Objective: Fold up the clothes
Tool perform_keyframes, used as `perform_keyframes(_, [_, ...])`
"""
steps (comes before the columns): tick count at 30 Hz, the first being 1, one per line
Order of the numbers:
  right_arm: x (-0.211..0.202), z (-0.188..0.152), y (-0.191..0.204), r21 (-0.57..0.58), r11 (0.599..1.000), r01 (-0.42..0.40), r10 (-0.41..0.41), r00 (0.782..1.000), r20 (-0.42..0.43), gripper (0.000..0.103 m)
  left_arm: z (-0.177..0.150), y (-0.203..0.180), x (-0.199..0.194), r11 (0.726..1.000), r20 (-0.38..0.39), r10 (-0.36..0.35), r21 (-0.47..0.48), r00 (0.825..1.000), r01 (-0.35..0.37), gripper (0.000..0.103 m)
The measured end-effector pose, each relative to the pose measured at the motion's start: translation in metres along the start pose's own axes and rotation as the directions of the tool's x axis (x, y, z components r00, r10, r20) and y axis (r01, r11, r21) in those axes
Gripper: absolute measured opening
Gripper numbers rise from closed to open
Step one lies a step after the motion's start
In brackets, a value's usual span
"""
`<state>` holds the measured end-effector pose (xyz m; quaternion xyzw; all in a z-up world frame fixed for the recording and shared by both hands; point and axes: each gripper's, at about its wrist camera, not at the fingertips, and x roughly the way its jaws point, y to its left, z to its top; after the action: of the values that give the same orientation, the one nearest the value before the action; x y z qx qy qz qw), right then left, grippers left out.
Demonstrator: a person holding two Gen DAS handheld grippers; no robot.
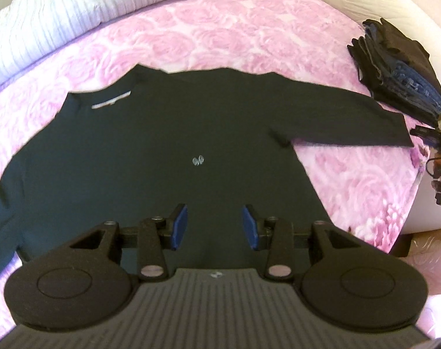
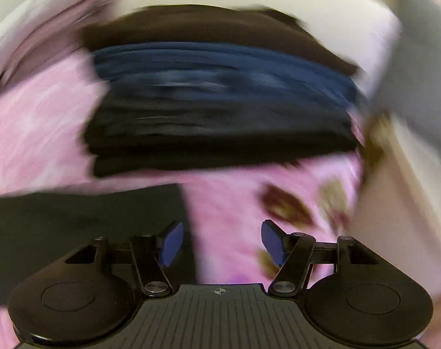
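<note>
Black shirt (image 1: 150, 151) flat | folded stack (image 1: 400, 72) beside sleeve | both tongs (image 1: 214, 226) (image 2: 219, 244) apart, empty

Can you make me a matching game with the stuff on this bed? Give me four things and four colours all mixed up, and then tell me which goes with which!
Things:
1. spread-out shirt
2. bedspread
3. pillow
4. tool pads

Colours:
A. pink with roses
B. blue
C. very dark, nearly black
D. white with stripes

Pairs: 1-C, 2-A, 3-D, 4-B
</note>
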<state>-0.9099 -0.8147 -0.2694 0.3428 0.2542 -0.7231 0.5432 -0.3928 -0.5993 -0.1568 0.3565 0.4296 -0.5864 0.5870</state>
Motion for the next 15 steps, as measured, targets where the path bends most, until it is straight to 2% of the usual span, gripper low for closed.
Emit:
perform_keyframes(3, [-0.003, 0.005, -0.022, 0.024, 0.999, 0.027, -0.026, 0.999, -0.027, 0.064, 0.000, -0.002, -0.008, 1.000, -0.002, 0.016, 0.014, 1.000, -0.016, 0.036])
perform_keyframes(5, [-0.015, 0.006, -0.022, -0.005, 1.000, 0.007, -0.008, 1.000, -0.026, 0.064, -0.006, 0.002, -0.016, 0.999, -0.008, 0.034, 0.018, 0.999, -0.034, 0.036])
perform_keyframes(10, [-0.053, -0.009, 0.010, -0.091, 0.989, -0.114, 0.107, 0.991, -0.074, 0.064, -0.038, 0.030, -0.044, 0.996, -0.032, 0.093, 0.016, 0.995, -0.093, 0.039])
perform_keyframes(15, [-0.123, -0.064, 0.050, -0.177, 0.950, -0.259, 0.235, 0.961, -0.144, 0.064, -0.098, 0.083, -0.077, 0.991, -0.047, 0.135, -0.016, 0.990, -0.136, 0.043])
